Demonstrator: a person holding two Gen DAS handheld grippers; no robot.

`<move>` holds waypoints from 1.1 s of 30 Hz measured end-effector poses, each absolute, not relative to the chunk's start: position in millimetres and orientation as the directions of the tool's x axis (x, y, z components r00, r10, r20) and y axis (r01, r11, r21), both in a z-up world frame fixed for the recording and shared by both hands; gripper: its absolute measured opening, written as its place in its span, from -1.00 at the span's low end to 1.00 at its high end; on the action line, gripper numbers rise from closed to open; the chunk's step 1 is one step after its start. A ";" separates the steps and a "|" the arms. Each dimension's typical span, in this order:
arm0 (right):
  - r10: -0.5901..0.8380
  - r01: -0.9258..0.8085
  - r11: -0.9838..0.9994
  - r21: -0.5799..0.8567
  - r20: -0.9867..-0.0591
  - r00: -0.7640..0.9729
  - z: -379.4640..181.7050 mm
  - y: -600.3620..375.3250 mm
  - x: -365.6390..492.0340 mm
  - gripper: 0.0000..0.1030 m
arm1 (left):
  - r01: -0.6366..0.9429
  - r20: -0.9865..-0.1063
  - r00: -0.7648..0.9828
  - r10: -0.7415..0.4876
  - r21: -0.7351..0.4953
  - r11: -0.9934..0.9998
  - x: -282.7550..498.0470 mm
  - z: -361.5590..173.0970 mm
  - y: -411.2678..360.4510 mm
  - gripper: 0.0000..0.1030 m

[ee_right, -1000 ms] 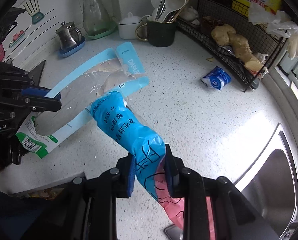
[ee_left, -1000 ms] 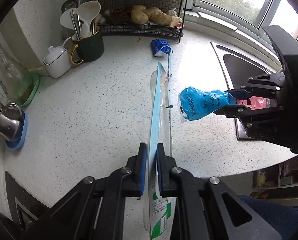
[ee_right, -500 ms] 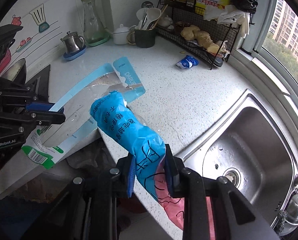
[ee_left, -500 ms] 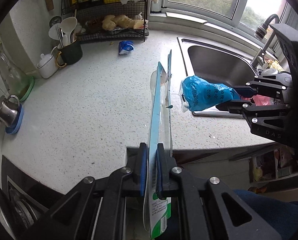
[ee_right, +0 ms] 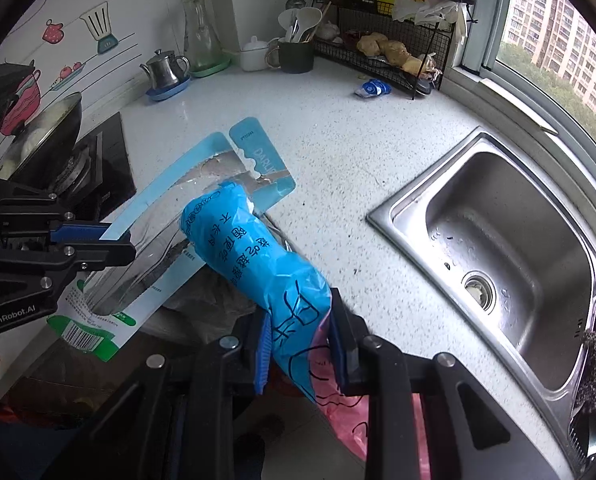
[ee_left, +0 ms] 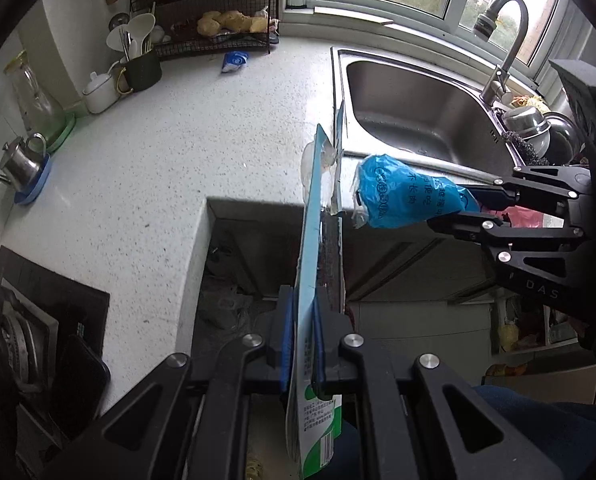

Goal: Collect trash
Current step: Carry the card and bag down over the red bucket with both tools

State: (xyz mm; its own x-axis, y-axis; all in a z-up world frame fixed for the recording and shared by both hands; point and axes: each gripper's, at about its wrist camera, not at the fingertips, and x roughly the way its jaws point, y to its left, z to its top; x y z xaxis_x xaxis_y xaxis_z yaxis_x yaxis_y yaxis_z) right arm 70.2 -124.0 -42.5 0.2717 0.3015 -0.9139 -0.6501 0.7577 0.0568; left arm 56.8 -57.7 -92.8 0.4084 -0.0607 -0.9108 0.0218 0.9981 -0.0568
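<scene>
My left gripper [ee_left: 301,344] is shut on a flat light-blue and clear plastic package [ee_left: 318,216] with a green label at its lower end; the same package [ee_right: 169,248] shows broadside in the right wrist view, held by the left gripper [ee_right: 113,240]. My right gripper [ee_right: 298,340] is shut on a crumpled blue and pink snack bag [ee_right: 257,264], which appears as the blue bag [ee_left: 402,196] in the left wrist view, pinched by the right gripper [ee_left: 458,210]. Both hang past the counter's front edge. A small blue wrapper [ee_left: 233,62] [ee_right: 372,89] lies on the counter by the wire rack.
The speckled white counter [ee_left: 157,160] wraps around a dark gap [ee_left: 253,260] below its edge. A steel sink [ee_right: 506,240] with a tap [ee_left: 502,36] is at the right, a stove [ee_right: 89,168] with a pan at the left. A kettle, a jar, a utensil cup [ee_right: 295,54] and a wire rack line the wall.
Both grippers have drawn back from over the counter to beyond its front edge, carrying the package and the bag. The sink and the gap below the counter have come into view.
</scene>
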 end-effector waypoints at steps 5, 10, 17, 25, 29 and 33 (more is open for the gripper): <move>0.243 -0.640 0.768 0.014 -0.931 0.271 -62.6 -131.1 45.9 -0.55 | 0.005 -0.932 0.351 -0.087 -0.091 0.996 40.0 -123.7 -65.8 -0.84; 0.204 -0.593 0.804 0.048 -0.959 0.198 -96.1 -140.1 38.8 -0.55 | 0.007 -0.957 0.269 -0.110 -0.113 0.994 35.2 -165.7 -73.4 -0.84; 0.143 -0.529 0.846 0.062 -0.983 0.113 -162.4 -137.0 44.2 -0.55 | -0.003 -0.976 0.174 -0.133 -0.135 0.991 36.3 -231.5 -76.2 -0.84; 0.079 -0.475 0.879 0.037 -0.995 0.069 -237.0 -127.1 67.3 -0.55 | -0.042 -0.979 0.126 -0.162 -0.168 0.985 45.6 -304.7 -64.0 -0.84; 0.057 -0.441 0.897 0.026 -0.997 0.058 -280.5 -126.8 82.9 -0.55 | -0.083 -0.983 0.100 -0.153 -0.161 0.983 51.9 -344.7 -57.2 -0.84; 0.038 -0.383 0.923 0.022 -0.999 0.032 -331.4 -127.2 95.1 -0.55 | -0.086 -0.984 0.072 -0.164 -0.170 0.982 55.2 -391.0 -55.2 -0.84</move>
State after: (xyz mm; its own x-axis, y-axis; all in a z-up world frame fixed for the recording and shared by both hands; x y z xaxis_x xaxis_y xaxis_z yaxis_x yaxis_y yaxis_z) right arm 95.1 -127.2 -331.4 0.0323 0.0377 -0.9988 -0.3833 0.9234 0.0224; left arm 55.2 -55.2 -391.0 0.0717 -0.1637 -0.9839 -0.0857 0.9818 -0.1696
